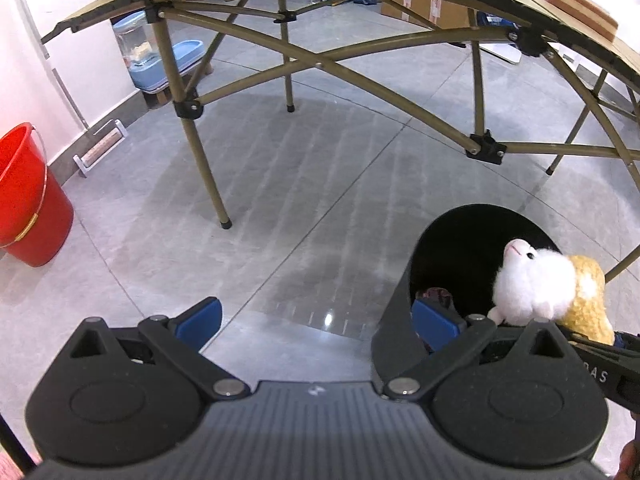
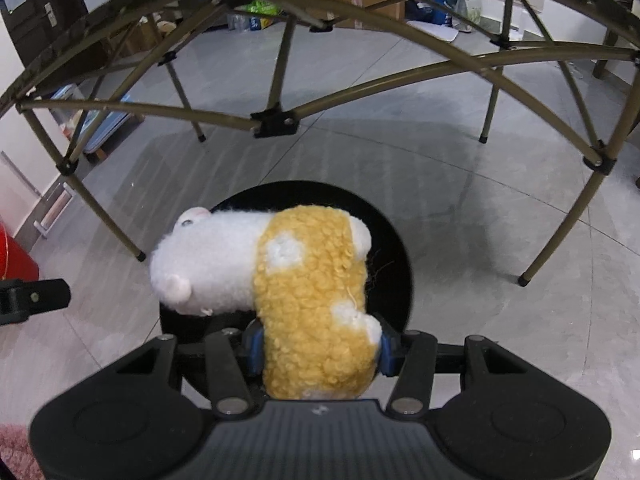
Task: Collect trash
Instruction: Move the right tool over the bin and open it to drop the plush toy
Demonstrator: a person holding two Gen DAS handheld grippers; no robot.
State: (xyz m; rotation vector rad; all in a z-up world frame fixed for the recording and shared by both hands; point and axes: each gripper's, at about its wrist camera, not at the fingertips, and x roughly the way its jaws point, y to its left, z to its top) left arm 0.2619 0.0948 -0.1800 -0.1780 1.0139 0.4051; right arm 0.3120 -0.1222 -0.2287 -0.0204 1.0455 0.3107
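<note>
Right wrist view: fluffy white-and-yellow plush hamster toy clamped at its yellow rear between the blue pads of the right gripper, head projecting forward-left. Held directly above the mouth of the black cylindrical trash bin, evidently so that release would drop it inside. Left wrist view: left gripper spread wide and holding nothing, its right-side blue pad overlapping the bin rim, possibly to steady the bin; contact not confirmable. Bin stood on grey tiled floor near the tan folding table. Red plastic bucket well apart, against the wall.
</note>
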